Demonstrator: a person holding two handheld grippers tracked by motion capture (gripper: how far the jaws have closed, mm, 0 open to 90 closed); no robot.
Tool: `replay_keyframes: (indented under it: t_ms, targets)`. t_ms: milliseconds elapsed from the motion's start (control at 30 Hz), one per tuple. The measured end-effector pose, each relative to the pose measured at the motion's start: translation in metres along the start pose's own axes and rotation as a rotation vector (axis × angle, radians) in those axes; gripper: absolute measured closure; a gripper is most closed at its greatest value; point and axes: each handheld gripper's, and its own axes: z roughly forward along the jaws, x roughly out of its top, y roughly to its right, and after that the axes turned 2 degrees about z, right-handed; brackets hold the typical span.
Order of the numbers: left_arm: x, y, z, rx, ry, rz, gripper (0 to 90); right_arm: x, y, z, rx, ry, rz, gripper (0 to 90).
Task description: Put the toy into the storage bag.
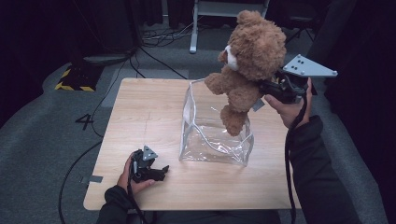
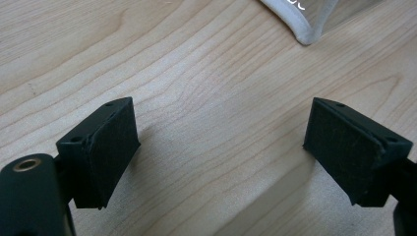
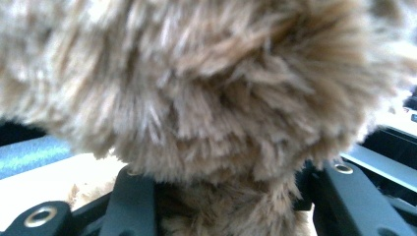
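A brown plush teddy bear (image 1: 250, 51) hangs upright in the air above the open top of a clear plastic bag (image 1: 210, 135), one foot dipping to the bag's rim. My right gripper (image 1: 262, 89) is shut on the bear's back from the right. In the right gripper view, fur (image 3: 206, 98) bulges over and between the black jaws of the right gripper (image 3: 221, 206). My left gripper (image 1: 161, 171) rests on the wooden table (image 1: 140, 112) near its front left, to the left of the bag. It stands open (image 2: 221, 147) over bare wood, and a bag corner (image 2: 305, 19) lies ahead of it.
The bag stands upright at the table's middle. On the grey floor behind lie black cables (image 1: 159, 60), a black and yellow striped base (image 1: 74, 79) and a white frame leg (image 1: 194, 28). A cable (image 1: 289, 154) trails from the right gripper along the sleeve.
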Motion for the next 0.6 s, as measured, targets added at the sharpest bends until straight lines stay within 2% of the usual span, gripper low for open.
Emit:
replay_keyframes:
  t_ms: [233,600]
  targets:
    - [0.000,0.000,0.000,-0.001,0.000,0.000,13.1,-0.009,-0.016,0.016,0.037,-0.035,-0.018,52.8]
    - [0.000,0.000,0.000,0.000,0.000,0.000,13.1,-0.024,-0.025,0.030,0.060,-0.064,-0.009,52.4]
